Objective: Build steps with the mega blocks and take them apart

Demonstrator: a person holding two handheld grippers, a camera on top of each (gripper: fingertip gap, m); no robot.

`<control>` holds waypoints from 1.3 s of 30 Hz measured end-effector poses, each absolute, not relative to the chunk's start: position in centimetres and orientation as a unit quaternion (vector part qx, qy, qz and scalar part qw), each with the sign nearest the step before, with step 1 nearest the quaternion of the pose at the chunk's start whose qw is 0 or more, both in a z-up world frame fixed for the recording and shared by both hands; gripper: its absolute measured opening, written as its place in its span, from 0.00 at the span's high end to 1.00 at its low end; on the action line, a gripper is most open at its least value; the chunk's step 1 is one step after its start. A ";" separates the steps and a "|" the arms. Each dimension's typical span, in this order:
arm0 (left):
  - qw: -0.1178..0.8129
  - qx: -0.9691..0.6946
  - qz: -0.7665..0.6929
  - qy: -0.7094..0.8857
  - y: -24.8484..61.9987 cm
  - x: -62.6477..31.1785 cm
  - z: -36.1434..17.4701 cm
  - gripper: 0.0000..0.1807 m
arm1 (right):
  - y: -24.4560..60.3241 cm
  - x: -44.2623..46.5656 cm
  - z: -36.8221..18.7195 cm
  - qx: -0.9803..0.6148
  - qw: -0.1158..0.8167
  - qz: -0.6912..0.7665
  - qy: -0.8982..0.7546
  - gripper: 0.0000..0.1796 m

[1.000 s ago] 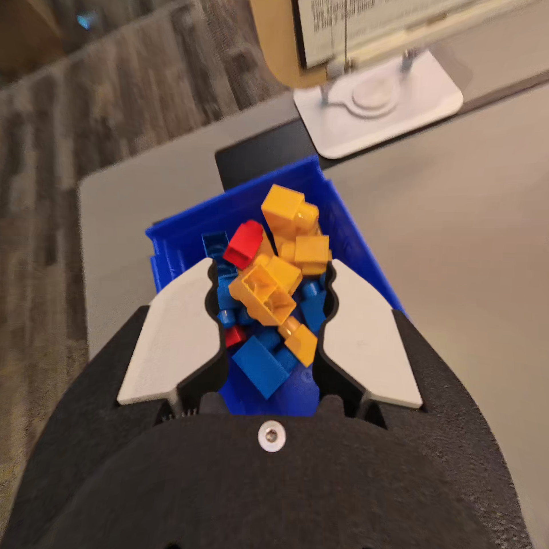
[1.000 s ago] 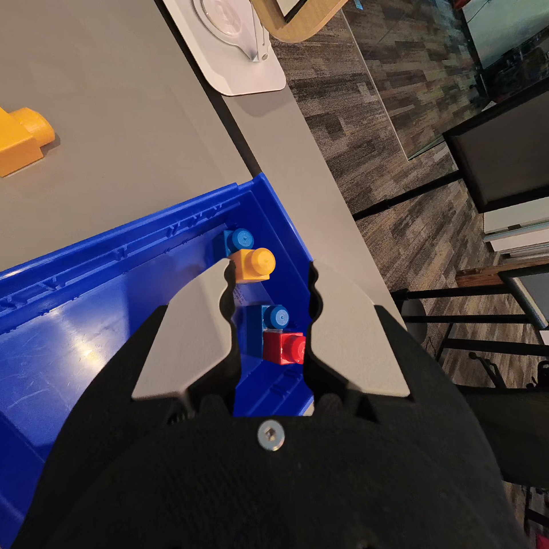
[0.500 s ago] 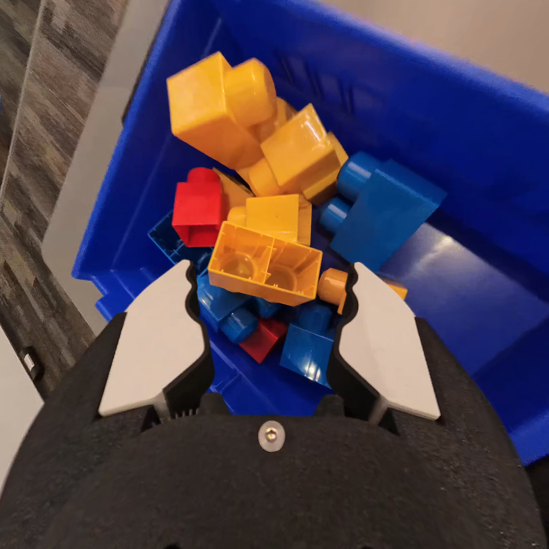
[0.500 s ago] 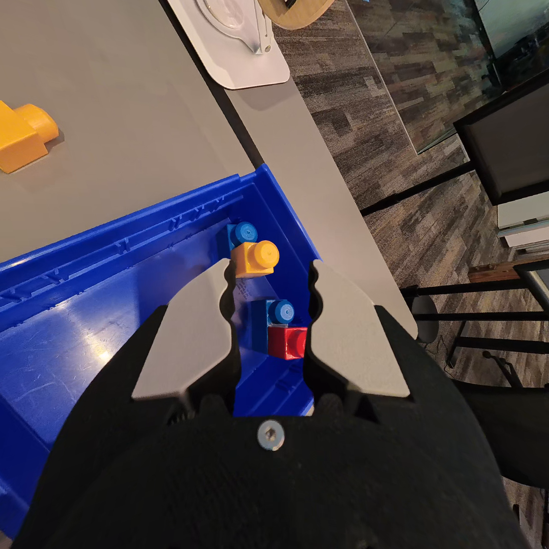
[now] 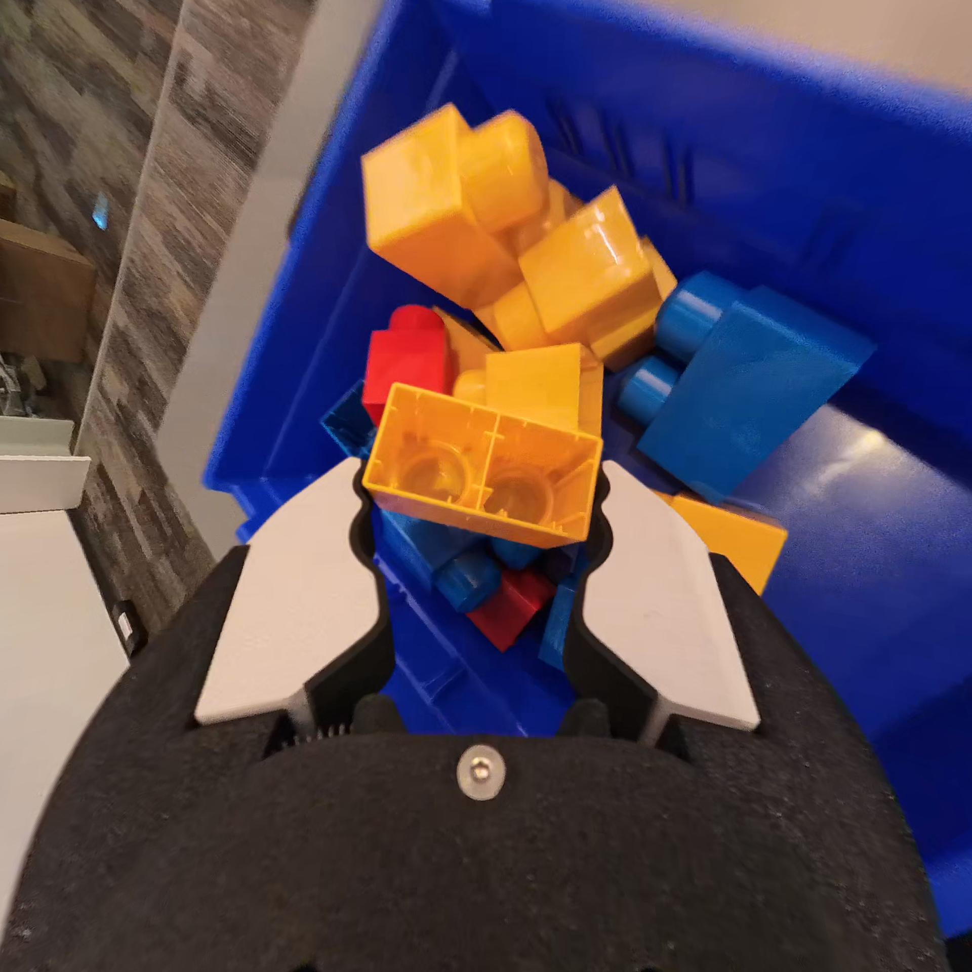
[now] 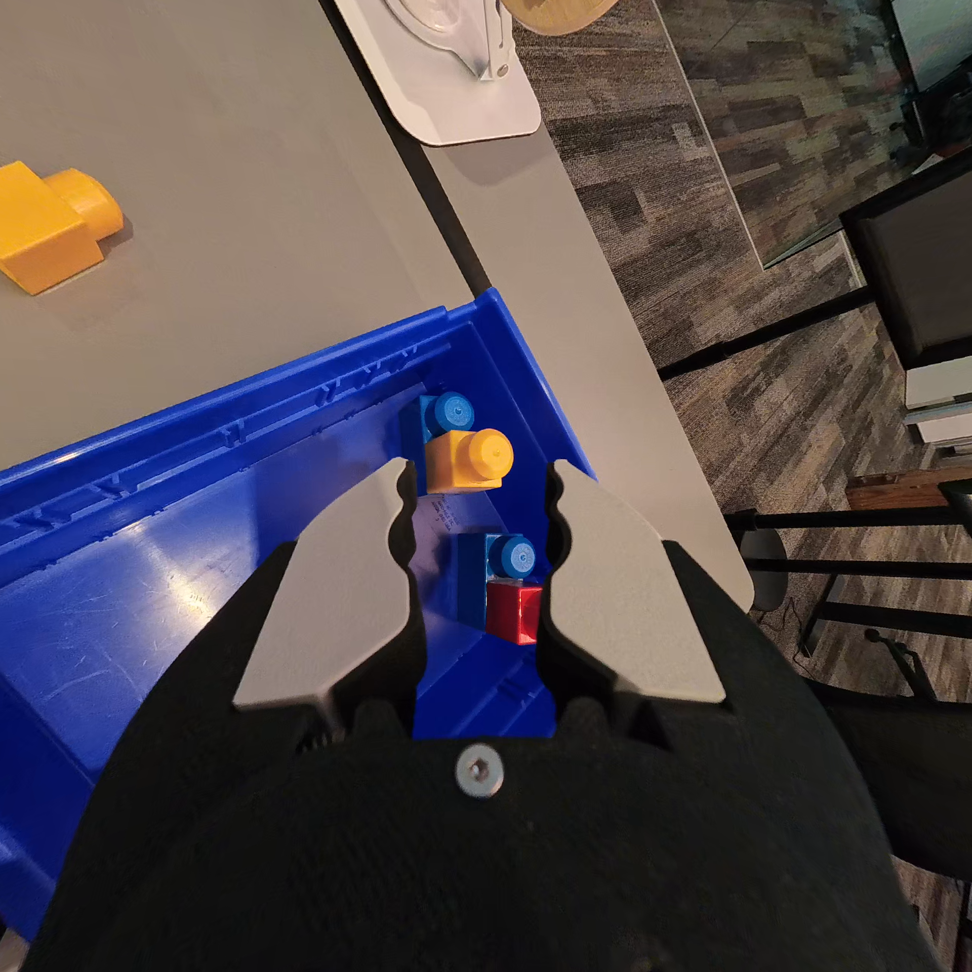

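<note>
- The yellow two-stud block (image 5: 484,476) is the one you're lined up on. It sits on top of the pile in the blue bin (image 5: 868,605), hollow underside facing you, right between the tips of your left gripper (image 5: 481,492).
- Left gripper is spread wide. Its tips look like they're just touching the block's short ends, but the view is a bit smeared, so I can't swear it's real contact and not just overlap.
- My guess on handling: hollow, light, hard plastic with thin, glossy walls. Squeeze across the short ends, low on the walls near the rim, and keep it square or it'll probably pivot out.
- It's resting loose on other blocks, so expect the pile to shift when you lift. The red block (image 5: 407,357) and the big blue block (image 5: 747,400) are right beside it.
- Your right gripper (image 6: 476,468) is also parted and holding nothing. It hangs over the far corner of the bin, where a small yellow block (image 6: 463,463), two blue ones and a red one (image 6: 513,613) sit.
- One more yellow block (image 6: 47,229) lies on its side out on the desk (image 6: 236,184), well apart from the bin. A white stand base (image 6: 452,79) sits at the desk's far edge.
</note>
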State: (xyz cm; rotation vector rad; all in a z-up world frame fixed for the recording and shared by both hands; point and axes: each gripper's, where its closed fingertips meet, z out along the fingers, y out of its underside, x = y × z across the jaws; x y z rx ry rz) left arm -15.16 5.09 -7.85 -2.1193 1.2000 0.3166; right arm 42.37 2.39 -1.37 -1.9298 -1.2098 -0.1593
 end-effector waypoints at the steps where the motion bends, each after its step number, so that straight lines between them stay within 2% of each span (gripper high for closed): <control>1: 0.358 -0.807 0.119 0.454 5.0 -14.9 -6.5 0.56 | 2.4 42.3 -1.3 -0.768 0.417 -0.063 -0.482 0.74; 6: 0.536 -0.722 0.011 0.438 2.6 -8.8 3.8 0.56 | 2.7 41.1 0.3 -0.757 0.446 -0.062 -0.473 0.74; 10: 0.621 -0.601 -0.177 0.470 -2.8 0.4 10.8 0.56 | 2.6 36.5 5.1 -0.715 0.539 0.003 -0.445 0.73; 12: 0.635 -0.542 -0.254 0.488 -5.6 4.4 12.7 0.56 | 1.3 32.1 8.4 -0.675 0.595 0.116 -0.421 0.73; 14: 0.634 -0.502 -0.309 0.501 -8.0 7.6 13.6 0.56 | -1.8 26.7 11.6 -0.614 0.605 0.309 -0.403 0.73; 17: 0.618 -0.444 -0.386 0.521 -11.6 11.3 14.1 0.56 | -7.2 21.3 15.3 -0.489 0.515 0.611 -0.350 0.74; 19: 0.599 -0.425 -0.418 0.535 -13.2 13.1 13.7 0.56 | -8.7 18.8 14.9 -0.451 0.426 0.710 -0.334 0.75; 24: 0.608 -0.410 -0.394 0.554 -13.9 14.8 12.7 0.56 | -11.5 14.7 12.2 -0.413 0.259 0.803 -0.343 0.71; 29: 0.620 -0.407 -0.376 0.555 -13.4 14.5 12.6 0.56 | -13.2 13.3 11.0 -0.393 0.171 0.834 -0.348 0.70; 30: 0.622 -0.409 -0.370 0.555 -13.1 14.5 12.5 0.56 | -13.4 13.3 10.9 -0.388 0.163 0.837 -0.350 0.71; 32: 0.622 -0.413 -0.365 0.556 -12.8 14.6 12.1 0.56 | -13.2 13.3 11.0 -0.380 0.179 0.839 -0.345 0.81; 37: 0.612 -0.465 -0.371 0.521 -10.8 14.8 11.4 0.56 | -11.3 14.1 10.8 -0.406 0.196 0.830 -0.327 0.82; 39: 0.599 -0.494 -0.379 0.505 -10.1 14.7 11.3 0.52 | -10.7 14.6 10.6 -0.431 0.220 0.805 -0.344 0.82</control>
